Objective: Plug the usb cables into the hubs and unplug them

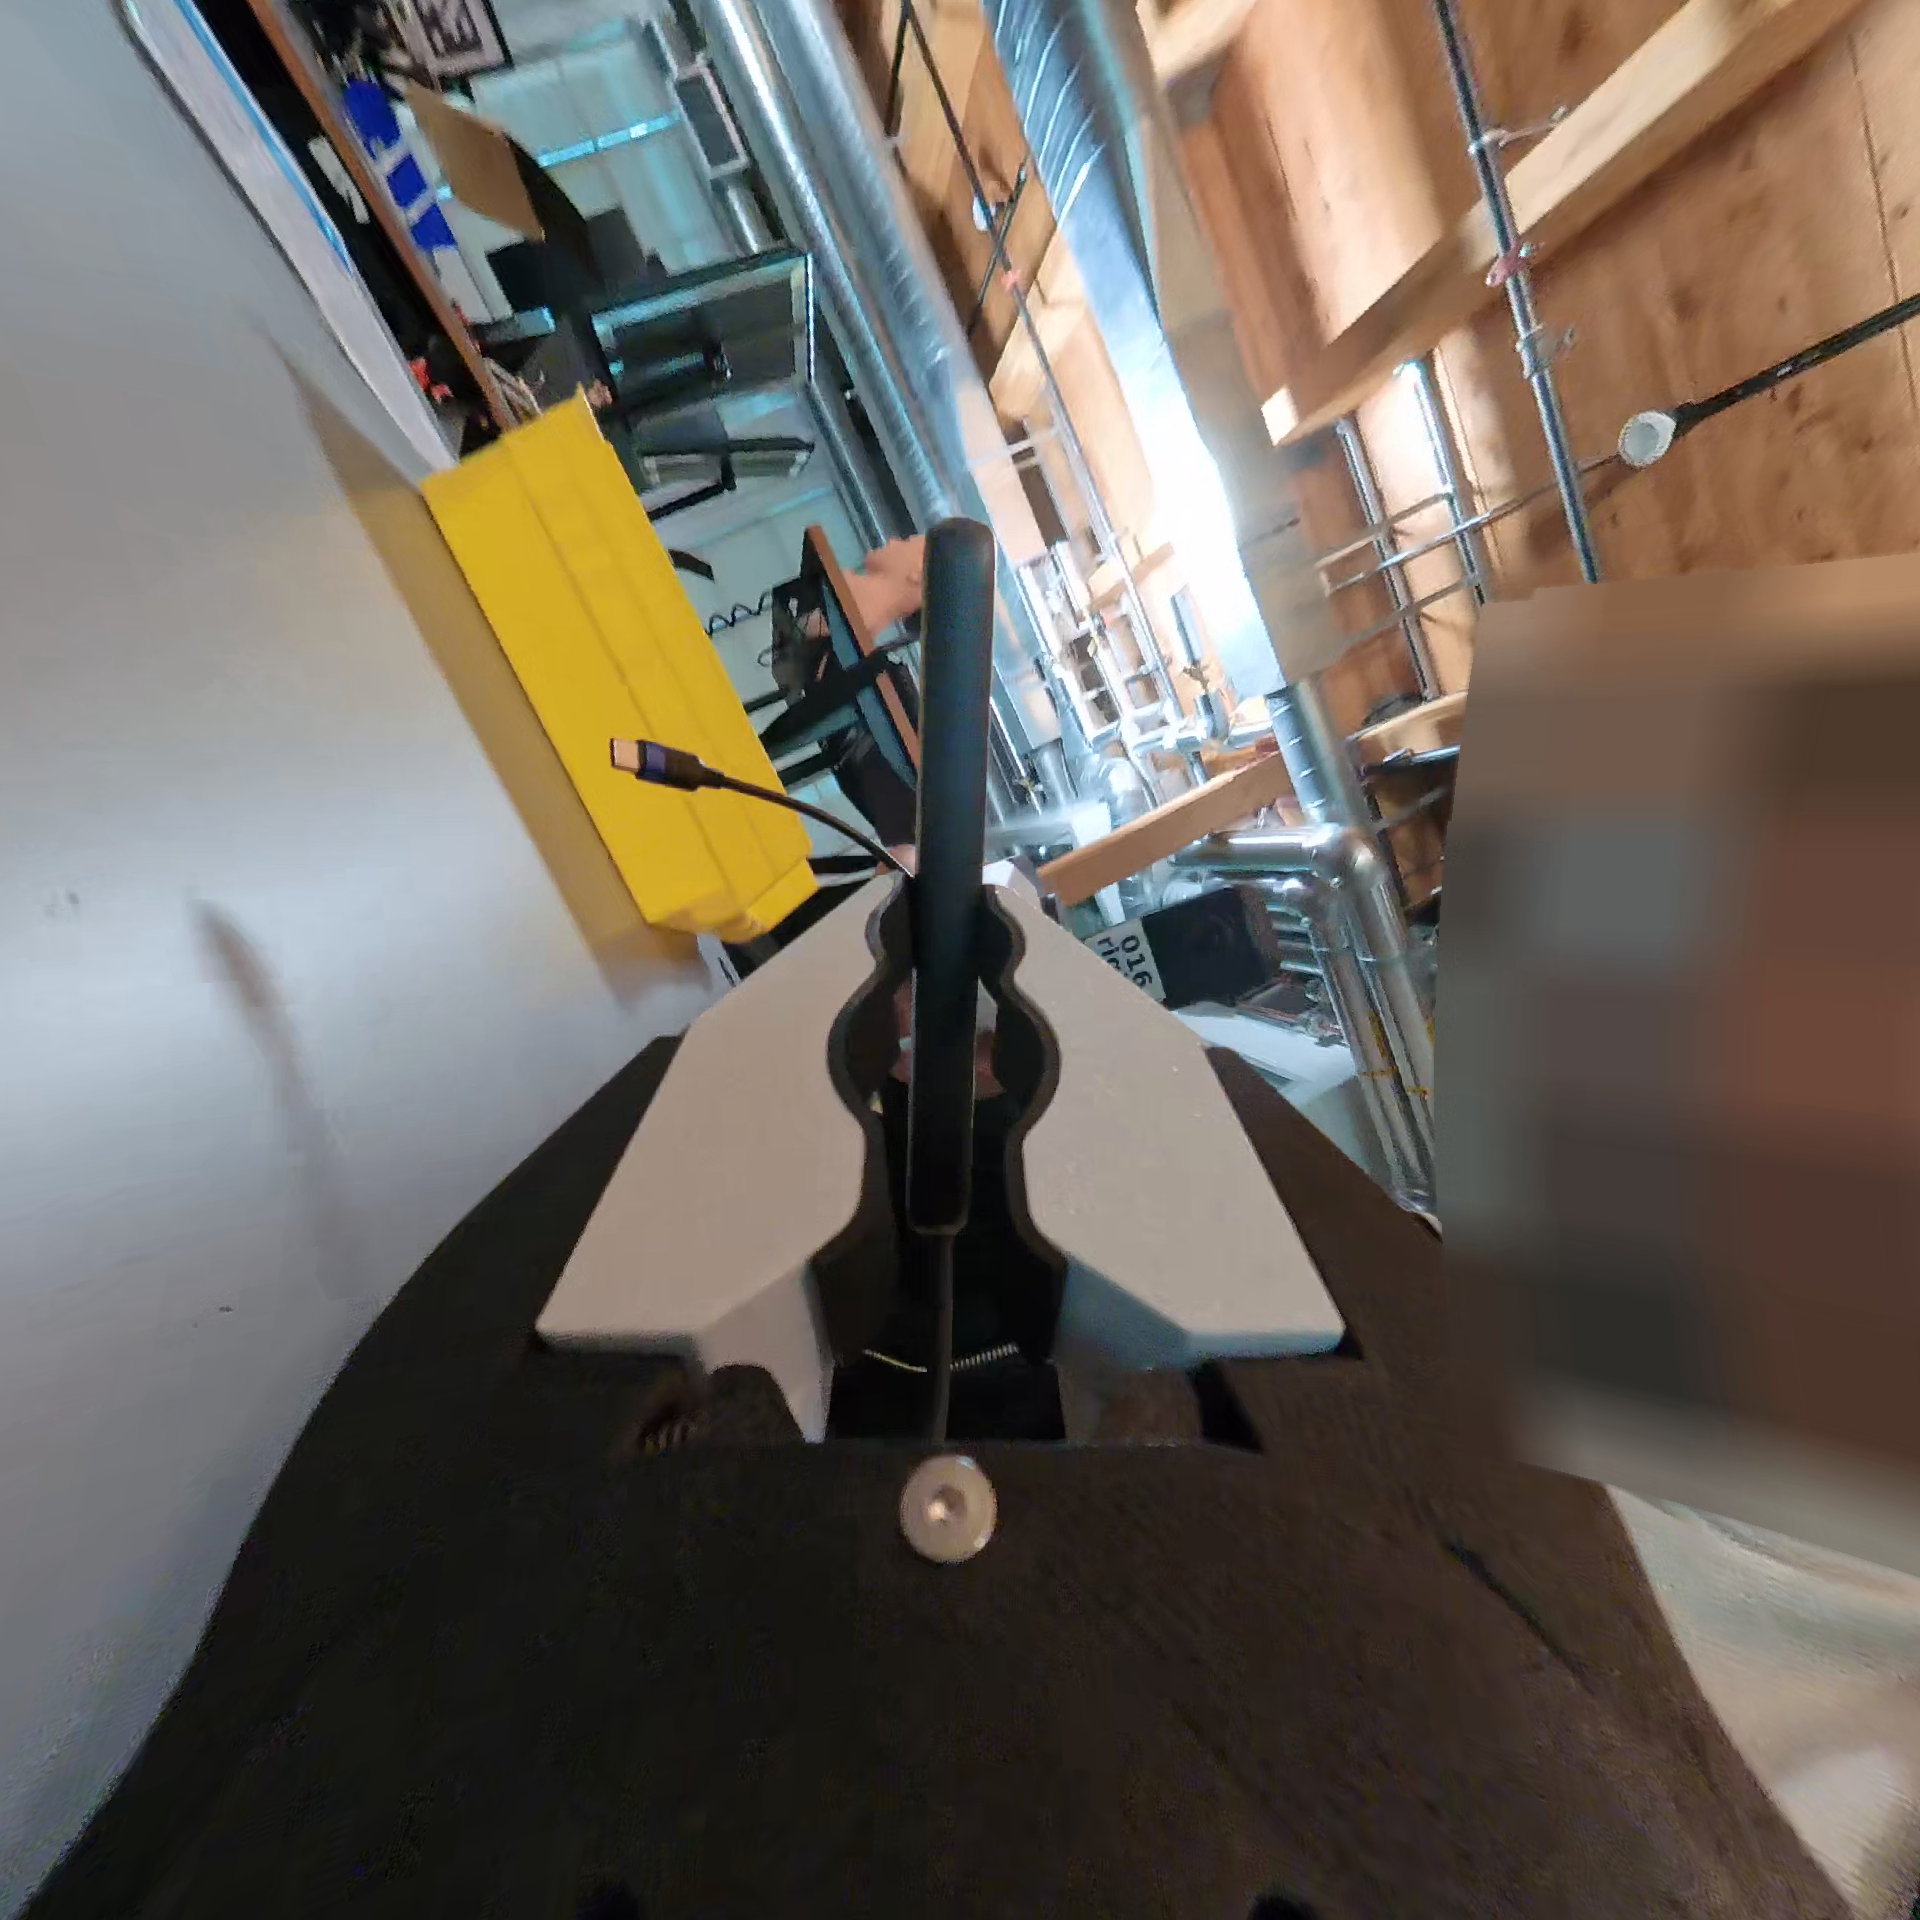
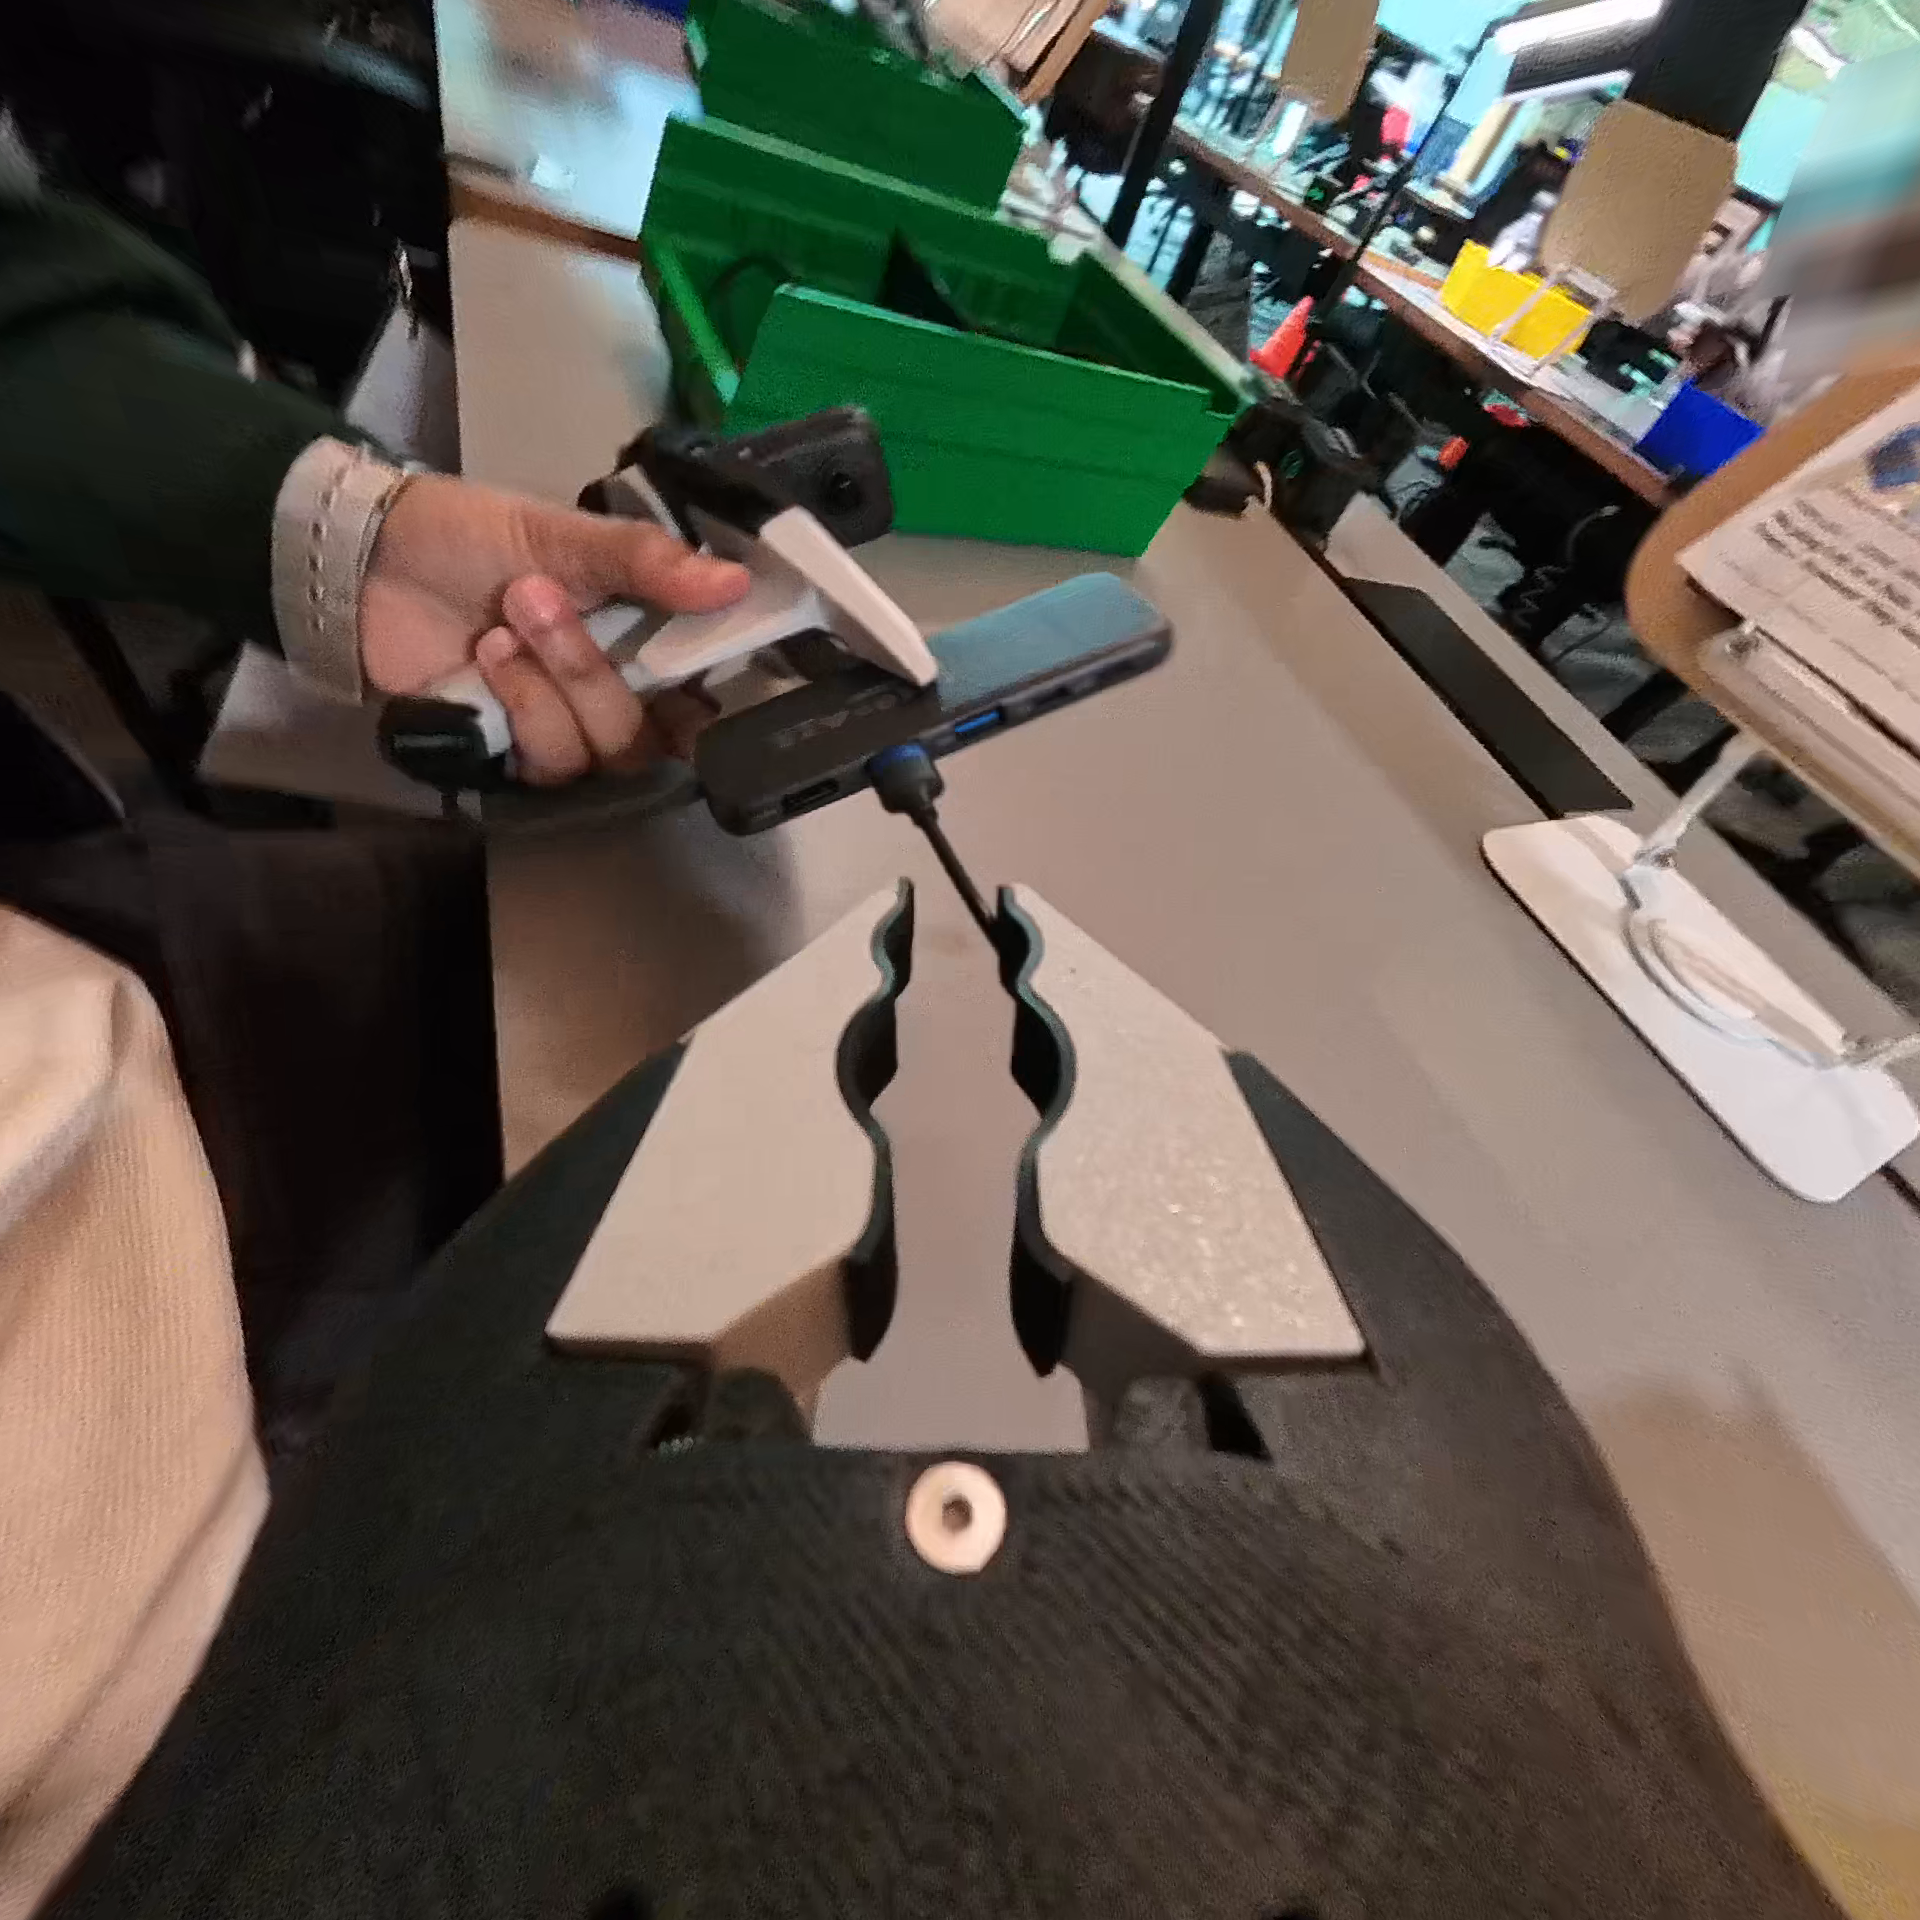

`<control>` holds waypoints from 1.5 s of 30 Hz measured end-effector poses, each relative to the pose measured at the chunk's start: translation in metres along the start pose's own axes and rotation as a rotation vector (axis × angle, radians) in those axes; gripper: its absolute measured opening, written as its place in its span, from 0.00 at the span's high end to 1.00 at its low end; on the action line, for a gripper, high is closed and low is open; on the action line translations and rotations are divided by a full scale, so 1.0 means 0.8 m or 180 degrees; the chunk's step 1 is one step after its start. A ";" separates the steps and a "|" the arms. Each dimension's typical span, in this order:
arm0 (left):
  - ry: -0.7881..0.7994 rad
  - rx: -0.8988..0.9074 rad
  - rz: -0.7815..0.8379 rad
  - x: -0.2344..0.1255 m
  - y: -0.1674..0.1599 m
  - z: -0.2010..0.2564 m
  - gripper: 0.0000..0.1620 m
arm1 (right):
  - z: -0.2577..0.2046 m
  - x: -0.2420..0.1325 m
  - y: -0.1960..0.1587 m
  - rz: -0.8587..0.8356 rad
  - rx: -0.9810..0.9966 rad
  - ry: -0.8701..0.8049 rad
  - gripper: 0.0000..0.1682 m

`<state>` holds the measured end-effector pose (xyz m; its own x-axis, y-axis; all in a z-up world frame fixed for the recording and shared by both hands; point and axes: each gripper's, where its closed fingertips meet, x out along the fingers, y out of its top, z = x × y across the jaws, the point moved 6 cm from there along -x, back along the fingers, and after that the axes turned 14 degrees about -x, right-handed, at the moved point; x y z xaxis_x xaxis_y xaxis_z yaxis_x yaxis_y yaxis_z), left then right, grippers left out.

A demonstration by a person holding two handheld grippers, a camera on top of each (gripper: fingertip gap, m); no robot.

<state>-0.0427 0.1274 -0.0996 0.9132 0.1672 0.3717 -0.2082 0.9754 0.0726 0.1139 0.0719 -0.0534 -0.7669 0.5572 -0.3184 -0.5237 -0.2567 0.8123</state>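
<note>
My left gripper (image 1: 945, 894) is shut on a black USB hub (image 1: 951, 831), seen edge-on and held up off the table. In the right wrist view a hand (image 2: 499, 613) holds that left gripper (image 2: 831, 603), clamped on the hub (image 2: 1039, 644). A black cable plug (image 2: 904, 774) sits in a side port of the hub. Its thin cable (image 2: 966, 883) runs down to my right gripper (image 2: 956, 904), whose jaws stand a little apart, with the cable against the right fingertip. A loose purple-tipped cable end (image 1: 644, 764) sticks out left of the hub.
Green bins (image 2: 935, 416) stand on the grey table (image 2: 1299, 831) behind the hub. A white stand with a clipboard (image 2: 1714, 1039) is at the right. A yellow bin (image 1: 613, 665) shows in the left wrist view. Other benches lie beyond.
</note>
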 end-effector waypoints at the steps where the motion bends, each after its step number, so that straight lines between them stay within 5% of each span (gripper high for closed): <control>1: 0.0035 0.0068 0.0032 -0.002 0.003 0.001 0.94 | 0.006 -0.002 0.000 0.0040 0.0178 -0.0027 0.89; 6: 0.0439 0.0451 0.0333 -0.013 0.019 -0.001 0.95 | 0.025 -0.003 0.016 0.0398 0.0913 0.0037 0.87; 10: 0.0707 0.0603 0.0437 -0.018 0.025 -0.003 0.95 | 0.031 0.027 0.042 0.0252 0.0832 0.0178 0.88; 12: 0.0948 0.0635 0.0450 -0.020 0.024 -0.006 0.95 | 0.039 0.053 0.059 0.0158 0.0729 0.0180 0.82; 19: 0.1110 0.1041 0.0228 -0.012 0.006 0.007 0.95 | 0.086 0.188 0.169 0.0421 0.0384 0.0610 0.82; 25: 0.1094 0.0810 0.0335 -0.018 0.015 -0.003 0.95 | 0.078 0.353 0.236 -0.0015 -0.0137 0.1301 0.83; 31: 0.1036 0.0716 0.0422 -0.024 0.025 0.000 0.95 | 0.023 0.489 0.245 -0.0919 -0.1024 0.1939 0.79; 36: 0.0963 0.0477 0.0436 -0.025 0.026 -0.007 0.95 | -0.019 0.566 0.216 -0.1413 -0.1739 0.1972 0.81; 45: 0.0962 0.0487 0.0354 -0.021 0.023 -0.008 0.95 | -0.044 0.643 0.197 -0.1641 -0.1581 0.1856 0.84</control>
<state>-0.0594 0.1433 -0.1101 0.9396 0.3285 0.0962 -0.3414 0.9198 0.1935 -0.3762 0.2904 -0.1062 -0.3893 0.2456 -0.8878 -0.8480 -0.4717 0.2414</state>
